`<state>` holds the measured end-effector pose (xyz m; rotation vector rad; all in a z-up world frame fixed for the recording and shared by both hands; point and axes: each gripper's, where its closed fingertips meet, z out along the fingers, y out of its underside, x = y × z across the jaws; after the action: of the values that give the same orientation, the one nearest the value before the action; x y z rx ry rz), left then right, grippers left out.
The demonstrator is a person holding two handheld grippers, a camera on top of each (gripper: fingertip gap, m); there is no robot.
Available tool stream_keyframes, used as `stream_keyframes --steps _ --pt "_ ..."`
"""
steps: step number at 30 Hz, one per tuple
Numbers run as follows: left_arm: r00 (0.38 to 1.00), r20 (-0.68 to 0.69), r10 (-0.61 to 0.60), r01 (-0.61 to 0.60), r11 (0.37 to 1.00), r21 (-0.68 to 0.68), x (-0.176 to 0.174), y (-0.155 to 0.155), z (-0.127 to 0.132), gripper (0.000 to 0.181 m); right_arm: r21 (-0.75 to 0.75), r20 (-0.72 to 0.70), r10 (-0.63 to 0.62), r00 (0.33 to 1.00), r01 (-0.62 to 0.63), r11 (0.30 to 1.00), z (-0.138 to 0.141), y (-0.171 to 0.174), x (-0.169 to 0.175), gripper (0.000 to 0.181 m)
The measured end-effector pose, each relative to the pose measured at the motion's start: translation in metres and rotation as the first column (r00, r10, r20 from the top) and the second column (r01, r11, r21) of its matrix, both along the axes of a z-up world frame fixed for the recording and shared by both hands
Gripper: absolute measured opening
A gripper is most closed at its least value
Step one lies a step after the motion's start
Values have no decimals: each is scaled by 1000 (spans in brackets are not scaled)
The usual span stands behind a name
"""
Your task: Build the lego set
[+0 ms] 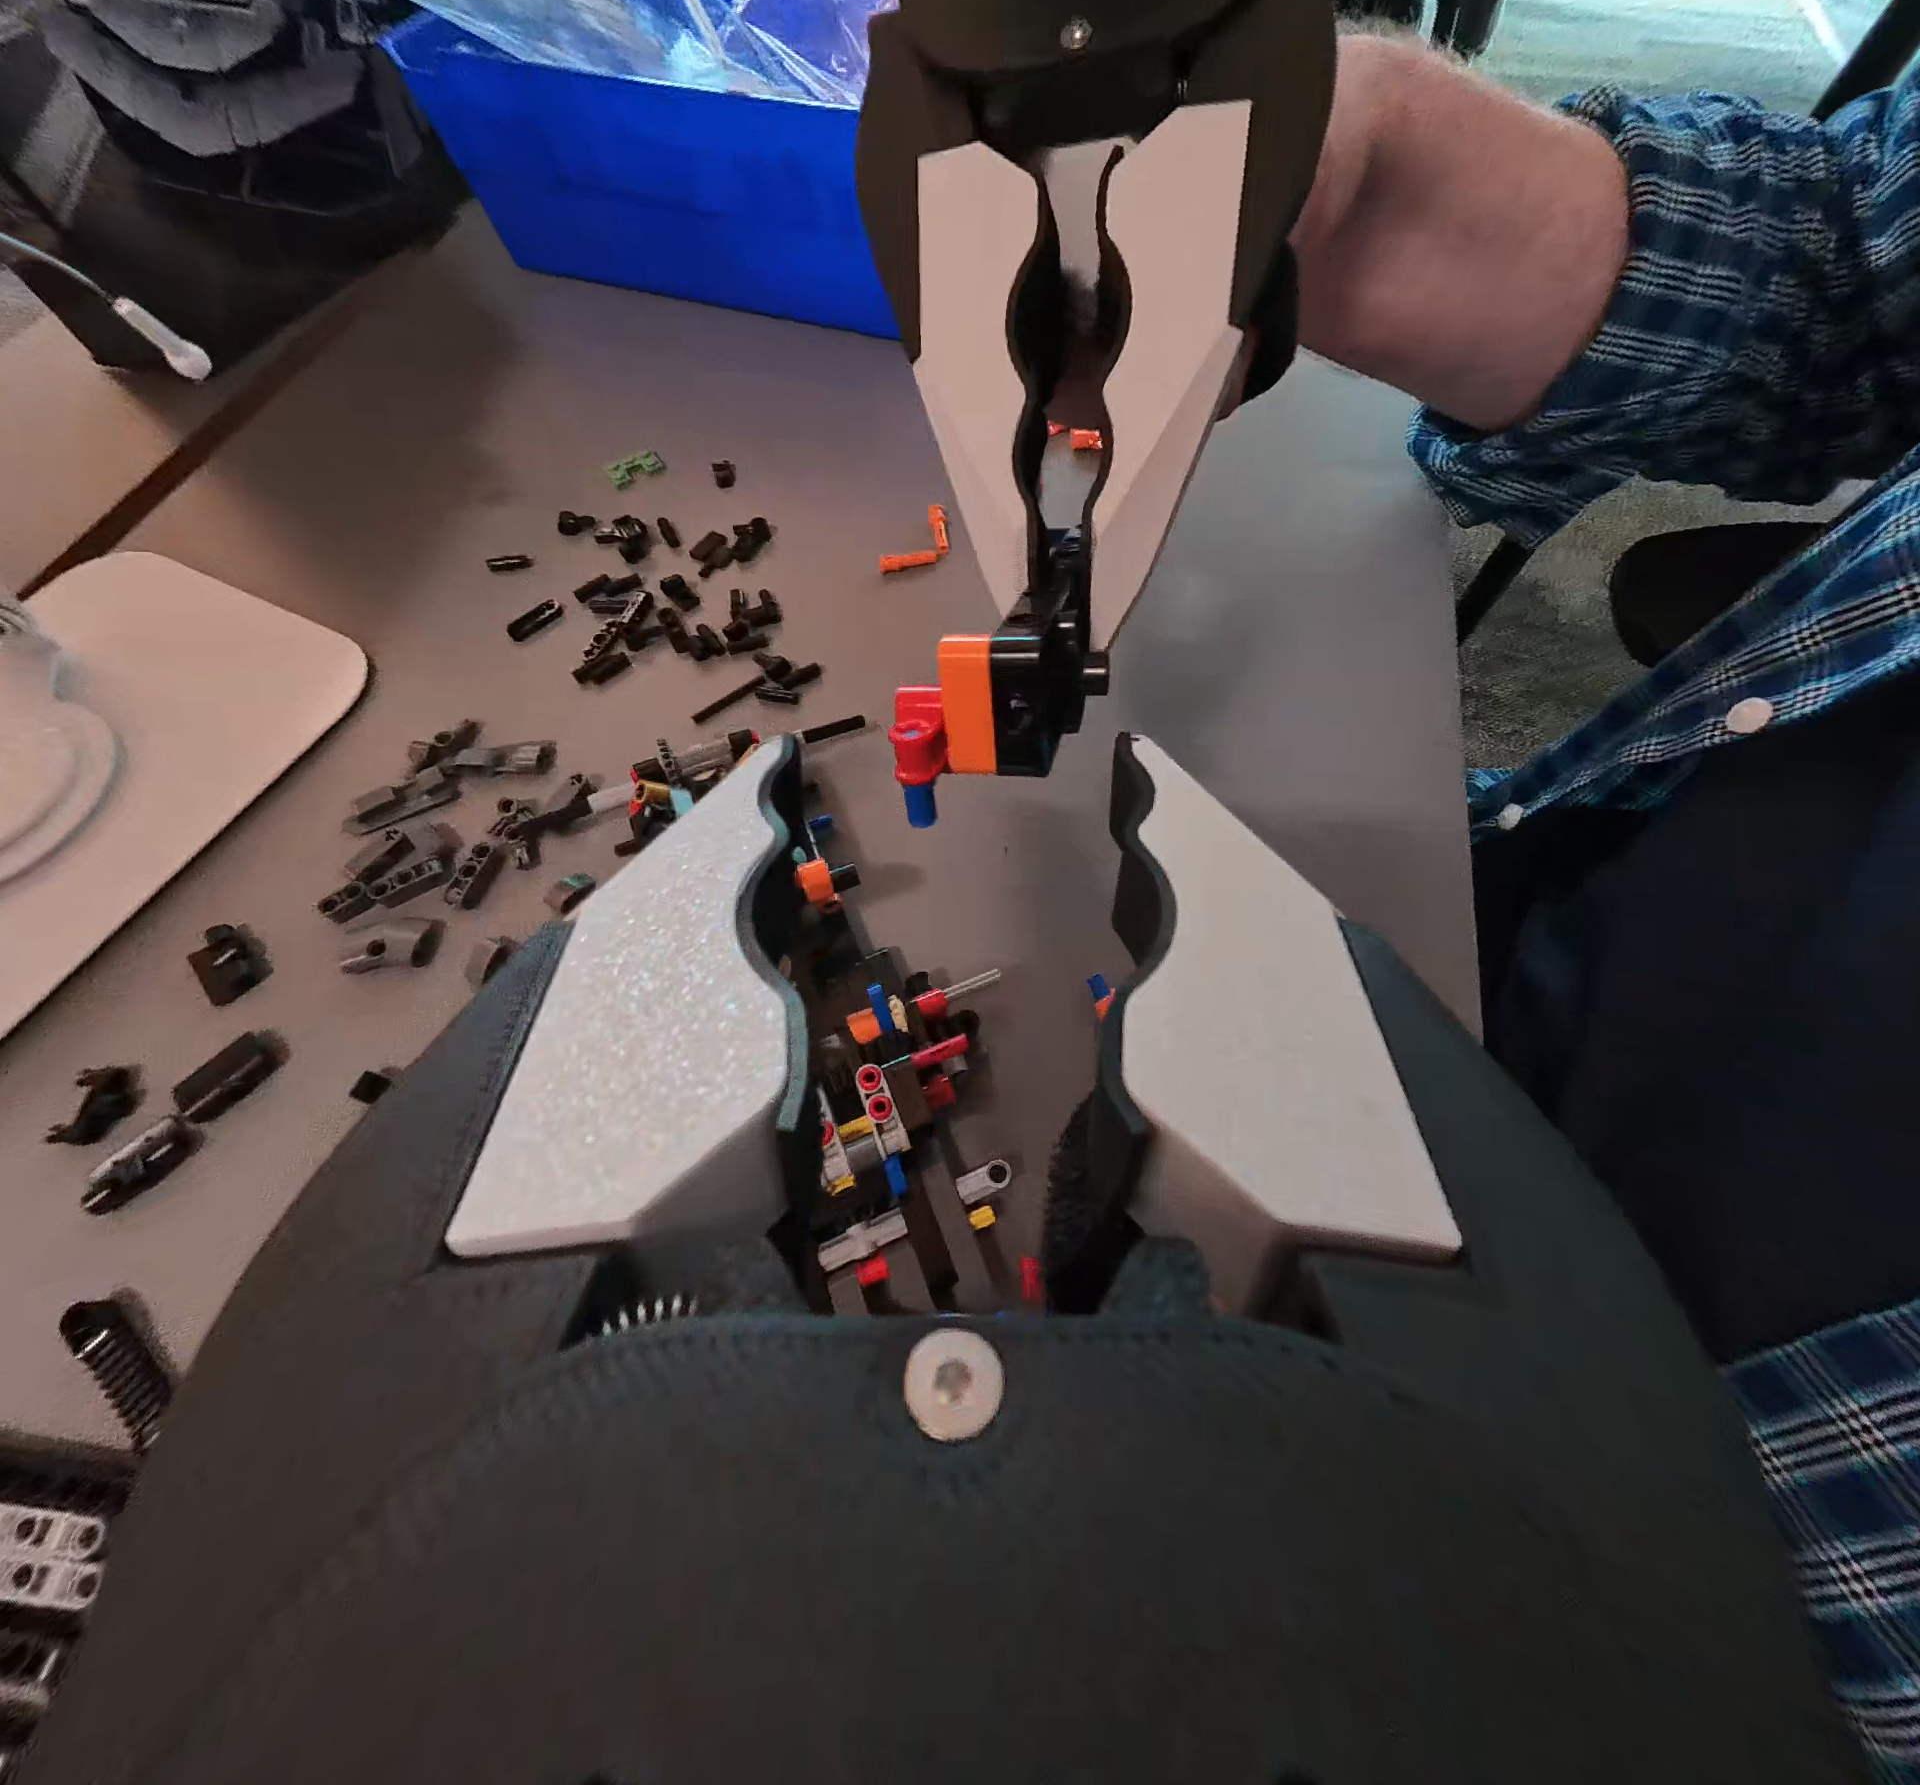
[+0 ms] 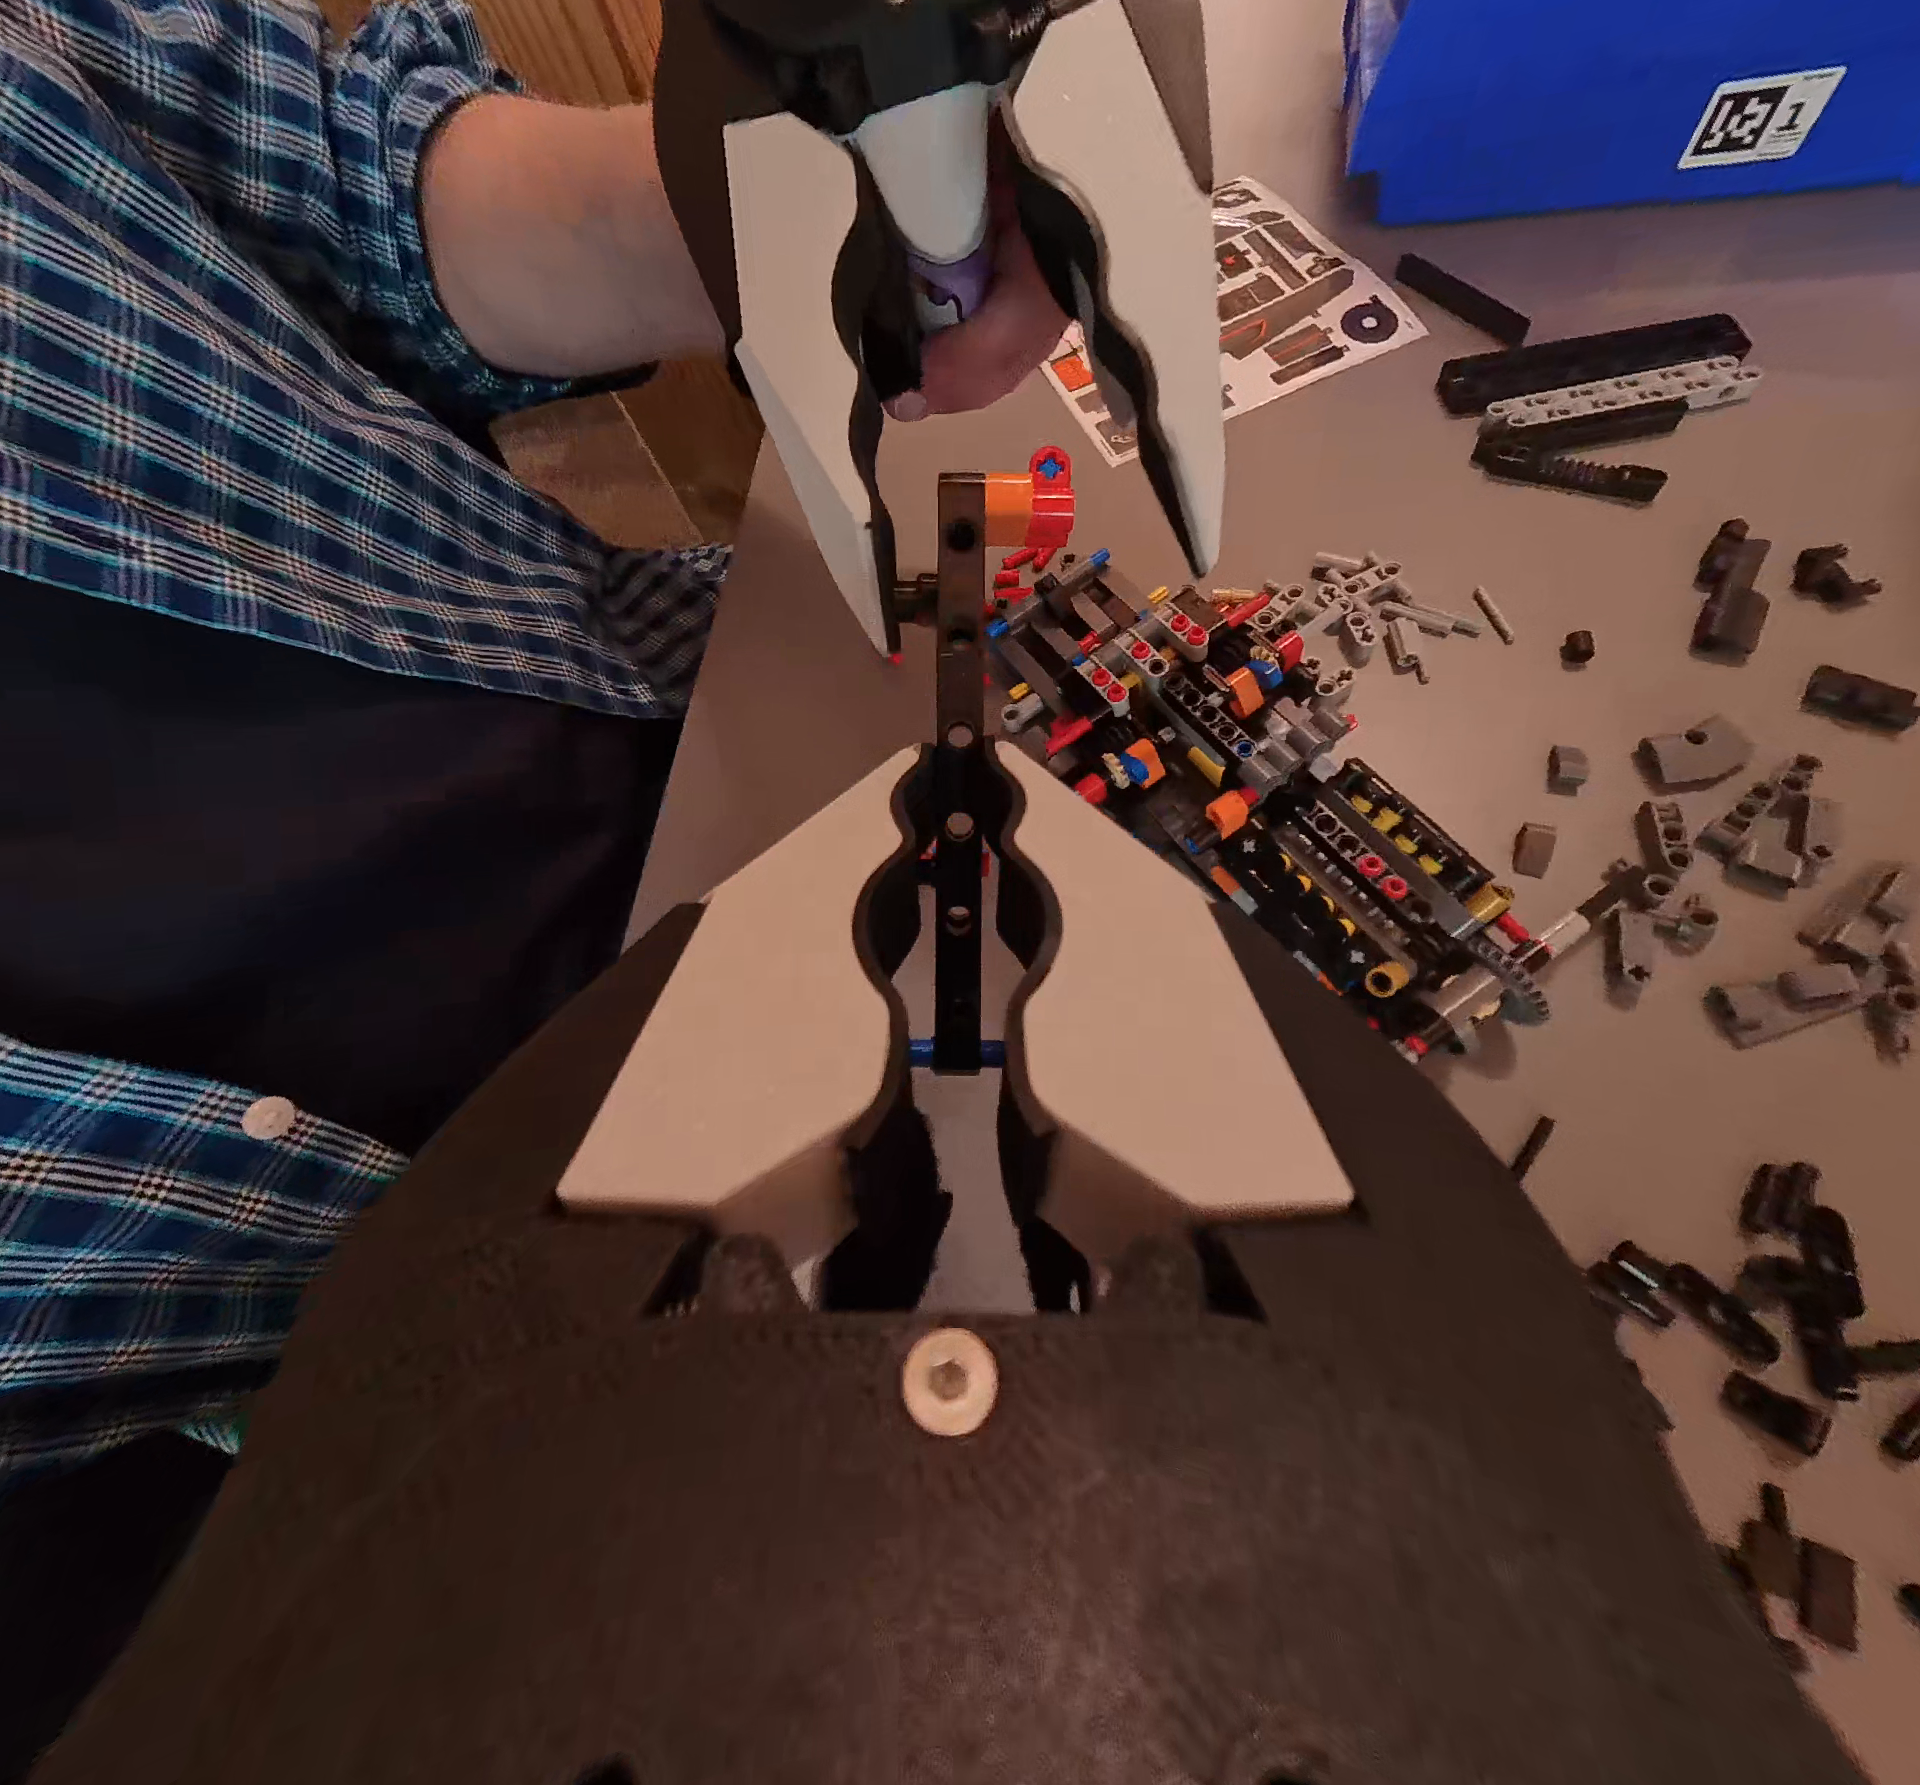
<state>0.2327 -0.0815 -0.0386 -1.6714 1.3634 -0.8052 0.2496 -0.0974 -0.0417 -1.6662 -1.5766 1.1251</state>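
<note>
My right gripper [image 2: 961,750] is shut on a long black holed beam [image 2: 958,655] and holds it above the table. The beam's far end carries an orange piece [image 2: 1008,499] and a red connector [image 2: 1051,504]. My left gripper [image 2: 1039,603] is open, its fingers on either side of that end; a black pin on the beam is at one finger. In the left wrist view, the left gripper [image 1: 956,759] gapes just below the beam end [image 1: 1039,696], which the right gripper [image 1: 1049,634] holds. The multicoloured chassis [image 2: 1247,779] lies on the table below.
A blue bin [image 2: 1558,73] with plastic bags stands at the back. Loose black parts [image 1: 675,603] and grey parts [image 1: 436,842] are scattered on the grey table. A sticker sheet [image 2: 1288,291] and long black beams [image 2: 1600,374] lie near the bin. A person's checked sleeves are beside the table edge. Only a small space, under 4 cm, lies between the two pairs of fingers.
</note>
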Motion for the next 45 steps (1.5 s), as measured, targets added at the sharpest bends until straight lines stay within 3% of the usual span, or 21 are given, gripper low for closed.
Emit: stream_keyframes --steps 4,7,12,17,21,24,30,34,41,45 --pt "996 54 73 -75 997 32 -17 27 21 66 49 -30 -16 999 18 999 5 13 2 5" --pt "988 72 136 -142 987 80 -32 58 40 60 47 -92 -47 995 52 998 6 26 7 5" --pt "984 43 175 -179 976 124 -41 89 44 57 5 -103 -71 992 72 997 -11 38 10 5" --pt "996 48 81 -83 996 34 -26 81 24 60 -4 -74 -70 995 70 998 -20 43 9 5" --pt "999 30 -44 45 999 -8 -14 57 4 65 25 -48 -62 997 64 998 -13 46 2 5" --pt "995 62 -75 75 997 2 -13 51 3 63 80 -23 -73 997 75 994 -5 53 -8 5" --pt "988 152 -12 8 1000 24 -28 67 14 61 318 -8 -229 973 219 922 23 81 -27 4" --pt "974 223 26 -30 999 13 -36 79 23 58 395 -24 -318 948 301 868 37 91 -40 5" --pt "928 361 92 -73 995 -66 -57 98 41 56 447 25 -298 954 256 857 38 95 -50 5" --pt "917 377 129 -119 992 -48 -65 116 49 57 479 49 -364 930 297 826 35 109 -41 5"
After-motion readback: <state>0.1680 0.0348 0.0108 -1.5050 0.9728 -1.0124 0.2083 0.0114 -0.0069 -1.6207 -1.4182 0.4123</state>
